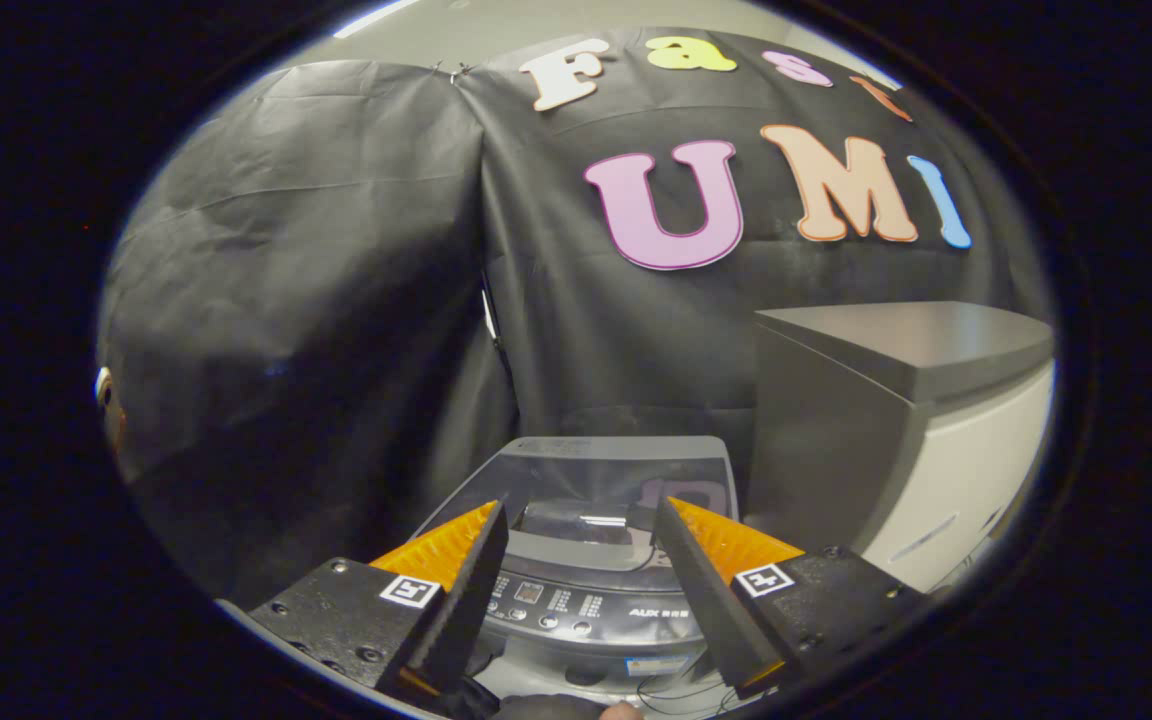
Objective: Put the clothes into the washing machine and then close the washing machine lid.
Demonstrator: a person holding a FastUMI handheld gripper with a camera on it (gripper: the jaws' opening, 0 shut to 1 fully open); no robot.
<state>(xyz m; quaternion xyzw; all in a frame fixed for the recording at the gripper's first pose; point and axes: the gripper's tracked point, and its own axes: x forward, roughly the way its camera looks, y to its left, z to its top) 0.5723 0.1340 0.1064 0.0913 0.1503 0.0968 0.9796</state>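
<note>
1. Your gripper (pixel 581 515) hangs above the washing machine (pixel 591 600) with fingers spread apart, grasping nothing.
2. The lid (pixel 616 475) appears to lie closed just beyond the fingers; no clothes can be made out.
3. Risk: descending misaligned could strike the control panel (pixel 586 610).

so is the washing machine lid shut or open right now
Shut: the lid lies flat on the washing machine, beyond the open, empty gripper.
</note>
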